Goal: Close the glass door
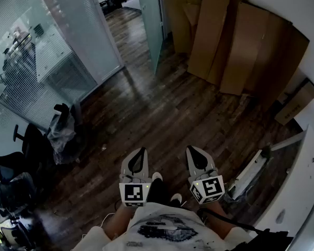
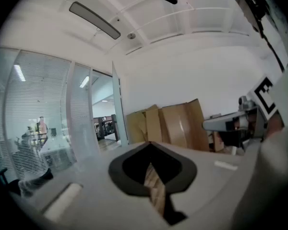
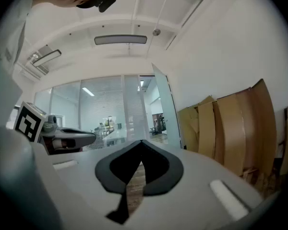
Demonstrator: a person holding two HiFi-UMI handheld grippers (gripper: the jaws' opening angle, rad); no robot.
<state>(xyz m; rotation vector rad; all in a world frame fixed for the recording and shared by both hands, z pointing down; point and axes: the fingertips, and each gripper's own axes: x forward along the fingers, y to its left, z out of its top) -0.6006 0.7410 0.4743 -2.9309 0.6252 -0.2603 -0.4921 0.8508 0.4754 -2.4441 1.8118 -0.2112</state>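
Currently both claws sit idle. Head view: my left claw [image 1: 142, 150] and right claw [image 1: 191, 149] are held side by side just ahead of my body, each with its tips pressed together on nothing. The glass door [image 1: 149, 25] stands ajar well ahead of both claws, slightly to the left claw's side. Cardboard sheets [image 1: 235, 46] lean on the wall ahead of the right claw, and office chairs [image 1: 21, 161] crowd the far left. Only this view gives the bare wooden floor [image 1: 172, 114] I still have to cross. Left gripper view: jaws meet at the tips, with only floor seen through the slit behind them. The door shows as a thin upright leaf straight ahead, with the right claw alongside. This view adds the ceiling, which the head view lacks. Right gripper view: jaws shut, nothing between them. The door is ahead and swung into the room, its full height visible here and nowhere else. I can make out no handle in any view. Risk, as I judge it: pushing smooth glass with closed tips could let them skid off the leaf, and too hard a shove could slam the glass against its frame.
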